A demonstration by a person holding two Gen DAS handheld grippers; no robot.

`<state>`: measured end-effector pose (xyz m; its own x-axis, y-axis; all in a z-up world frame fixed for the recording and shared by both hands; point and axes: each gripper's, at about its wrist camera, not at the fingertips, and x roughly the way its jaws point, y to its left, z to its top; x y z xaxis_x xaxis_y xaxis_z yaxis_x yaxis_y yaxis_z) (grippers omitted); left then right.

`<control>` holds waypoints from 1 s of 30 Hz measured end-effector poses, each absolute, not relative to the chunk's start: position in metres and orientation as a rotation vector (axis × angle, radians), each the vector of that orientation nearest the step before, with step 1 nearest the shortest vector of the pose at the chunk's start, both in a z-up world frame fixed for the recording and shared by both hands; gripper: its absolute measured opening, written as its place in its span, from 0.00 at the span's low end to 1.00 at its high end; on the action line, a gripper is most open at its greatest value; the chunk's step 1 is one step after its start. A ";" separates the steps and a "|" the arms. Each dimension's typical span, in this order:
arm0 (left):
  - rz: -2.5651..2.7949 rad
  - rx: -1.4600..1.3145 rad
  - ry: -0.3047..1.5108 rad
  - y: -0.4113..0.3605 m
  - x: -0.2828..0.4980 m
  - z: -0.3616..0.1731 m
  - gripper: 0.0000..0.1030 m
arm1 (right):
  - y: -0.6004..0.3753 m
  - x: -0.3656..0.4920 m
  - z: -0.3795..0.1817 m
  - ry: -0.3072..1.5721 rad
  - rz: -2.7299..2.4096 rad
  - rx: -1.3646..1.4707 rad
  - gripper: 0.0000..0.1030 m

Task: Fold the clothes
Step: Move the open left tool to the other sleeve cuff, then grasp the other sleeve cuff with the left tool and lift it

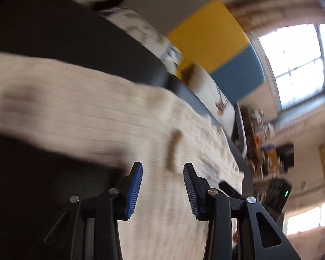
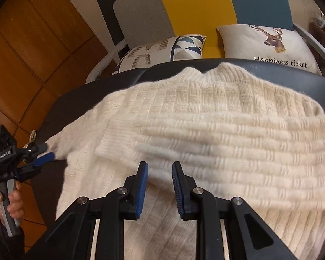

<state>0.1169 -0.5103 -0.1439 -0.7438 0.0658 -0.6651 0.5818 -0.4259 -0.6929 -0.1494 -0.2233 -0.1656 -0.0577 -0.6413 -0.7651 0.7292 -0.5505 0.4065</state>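
With one sleeve folded across the sweater [image 2: 205, 130], both the left gripper [image 2: 44, 153] and right gripper [image 2: 160, 169] gape empty; next, take the sleeve at frame left.

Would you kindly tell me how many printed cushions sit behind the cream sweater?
2: a white cushion with blue triangles at left, and a white deer-print cushion at right. Others may be hidden.

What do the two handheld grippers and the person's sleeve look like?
Both the left gripper and the right gripper are black plastic with silver rivets and ribbed blue pads. The left one's handle is grey and black, with white lettering on its body. The sleeve is dark.
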 end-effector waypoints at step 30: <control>-1.495 0.225 1.876 -0.718 0.375 -0.225 0.48 | -0.245 -0.133 -0.156 0.136 -1.925 1.233 0.24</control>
